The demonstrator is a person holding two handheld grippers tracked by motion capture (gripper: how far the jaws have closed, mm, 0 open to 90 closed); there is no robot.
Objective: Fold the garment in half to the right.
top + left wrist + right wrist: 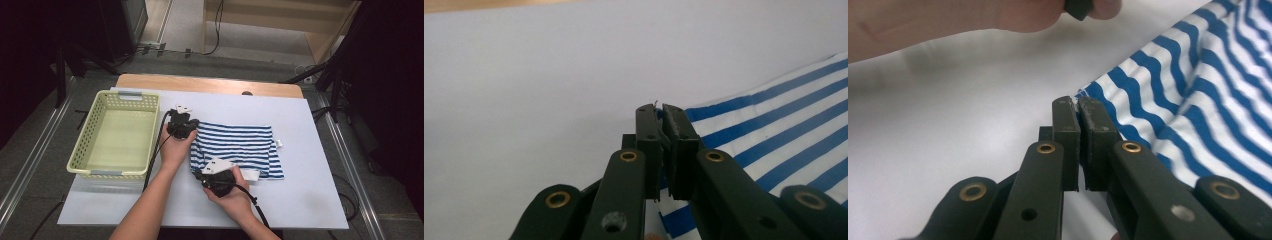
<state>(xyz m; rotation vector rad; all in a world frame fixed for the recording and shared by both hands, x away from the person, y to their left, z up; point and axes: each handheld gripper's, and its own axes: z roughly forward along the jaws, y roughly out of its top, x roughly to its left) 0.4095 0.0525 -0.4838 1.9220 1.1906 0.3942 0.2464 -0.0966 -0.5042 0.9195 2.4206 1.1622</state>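
A blue-and-white striped cloth (240,145) lies folded flat on the white table top (300,190). My left gripper (195,129) is at the cloth's far left corner. In the left gripper view its jaws (659,107) are shut on the edge of the striped cloth (774,130). My right gripper (196,171) is at the near left corner. In the right gripper view it (1078,100) is pinched shut on the corner of the cloth (1198,100), with the other hand (948,20) beyond it.
A pale green perforated basket (82,150) stands left of the hands, nothing showing inside it. A small white tag (278,143) sticks out at the cloth's right edge. White surface lies open to the right and front. The wooden table edge (210,84) runs along the back.
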